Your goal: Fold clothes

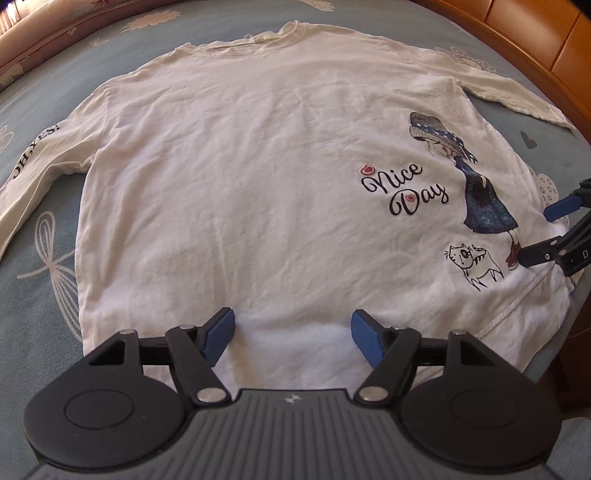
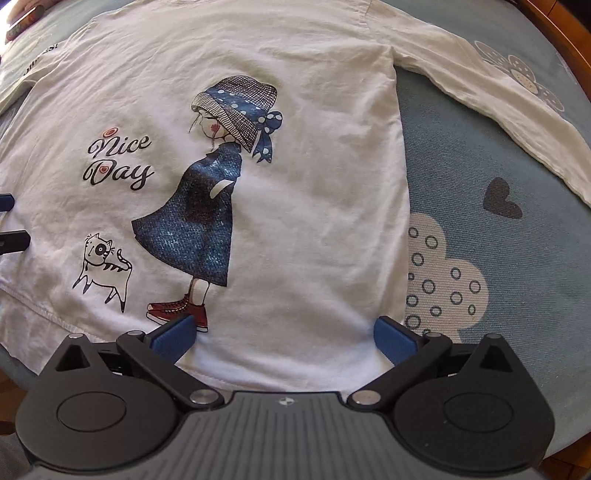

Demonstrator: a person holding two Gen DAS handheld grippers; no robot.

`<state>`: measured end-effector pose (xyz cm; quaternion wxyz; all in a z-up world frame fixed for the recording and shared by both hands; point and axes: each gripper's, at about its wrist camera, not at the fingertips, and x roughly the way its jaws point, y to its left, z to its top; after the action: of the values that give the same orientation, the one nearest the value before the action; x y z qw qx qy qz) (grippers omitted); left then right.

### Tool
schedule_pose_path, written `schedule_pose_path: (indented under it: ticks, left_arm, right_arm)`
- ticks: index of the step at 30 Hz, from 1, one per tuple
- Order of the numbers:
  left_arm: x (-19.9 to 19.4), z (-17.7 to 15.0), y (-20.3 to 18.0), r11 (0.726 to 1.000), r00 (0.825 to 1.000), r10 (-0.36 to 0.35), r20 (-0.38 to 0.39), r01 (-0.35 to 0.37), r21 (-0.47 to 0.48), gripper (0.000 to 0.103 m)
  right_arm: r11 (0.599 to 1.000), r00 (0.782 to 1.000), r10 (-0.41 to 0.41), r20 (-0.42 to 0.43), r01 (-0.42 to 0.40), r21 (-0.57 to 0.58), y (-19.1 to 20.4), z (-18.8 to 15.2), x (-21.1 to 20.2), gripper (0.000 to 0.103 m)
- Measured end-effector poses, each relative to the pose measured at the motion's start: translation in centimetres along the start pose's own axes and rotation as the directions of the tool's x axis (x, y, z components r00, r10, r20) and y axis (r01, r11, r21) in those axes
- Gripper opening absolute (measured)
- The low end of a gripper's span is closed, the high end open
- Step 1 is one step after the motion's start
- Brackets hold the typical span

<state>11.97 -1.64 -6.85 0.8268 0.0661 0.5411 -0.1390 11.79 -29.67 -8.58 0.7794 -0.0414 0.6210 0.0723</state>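
A white long-sleeved shirt point(image 1: 240, 177) lies flat and face up on the bed, collar at the far end, with a printed girl in a blue dress point(image 2: 207, 206) and "Nice Day" lettering point(image 1: 402, 188). Its sleeves spread out left point(image 1: 33, 166) and right point(image 2: 491, 107). My left gripper point(image 1: 293, 338) hovers open over the middle of the hem, nothing between its blue pads. My right gripper point(image 2: 284, 338) stands open over the hem near the shirt's right corner, and shows at the right edge of the left wrist view point(image 1: 541, 234). The left gripper's fingertips point(image 2: 14, 240) show at the left edge of the right wrist view.
The bed has a grey-blue sheet point(image 2: 480, 177) with white flower, cloud and heart prints. A wooden bed frame point(image 1: 535, 40) curves along the far right. A pillow or bolster point(image 1: 44, 33) lies at the far left.
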Motion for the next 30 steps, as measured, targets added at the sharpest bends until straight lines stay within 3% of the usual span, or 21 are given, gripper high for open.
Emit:
schedule_pose_path:
  ticks: [1,3,8,17,21,25,29,30]
  left_arm:
    - [-0.3,0.4,0.1,0.999,1.000,0.007,-0.004,-0.007,-0.032,0.067]
    - [-1.5,1.4,0.9,0.997,0.998,0.027,0.062,-0.023,-0.074,0.066]
    - [0.1,4.5,6.7,0.975,0.991,0.026,0.132,0.004,-0.222,0.066]
    - [3.1,10.0,17.0,0.882,0.966,0.050,0.252,0.076,-0.465,0.065]
    - [3.5,9.8,18.4,0.924,0.968,0.156,0.198,-0.072,-0.375,0.050]
    - [1.8,10.3,18.3,0.933,0.977,0.067,0.204,0.011,-0.359,0.050]
    - [0.7,10.3,15.6,0.957,0.967,-0.057,0.248,0.124,-0.263,0.060]
    - [1.3,10.1,15.5,0.957,0.974,-0.050,0.222,0.110,-0.268,0.060]
  right_arm:
    - [1.000,1.000,0.001,-0.009,-0.001,-0.001,0.0,0.1,-0.1,0.103]
    - [1.000,1.000,0.010,-0.025,-0.010,-0.001,0.2,0.4,-0.4,0.101]
    - [0.997,0.997,0.066,0.050,-0.065,-0.030,1.2,1.6,-2.1,0.101]
    - [0.998,0.994,0.065,0.090,-0.065,-0.005,4.1,5.6,-2.2,0.101]
    - [1.000,0.996,0.030,0.081,-0.030,-0.001,4.8,6.5,-1.7,0.101]
    - [0.999,0.997,0.015,0.074,-0.018,0.042,5.0,7.4,-1.8,0.101]
    - [0.999,0.997,0.011,0.079,-0.015,0.051,6.1,8.8,-1.7,0.101]
    - [0.999,0.997,0.013,0.076,-0.017,0.050,6.5,9.1,-1.6,0.101]
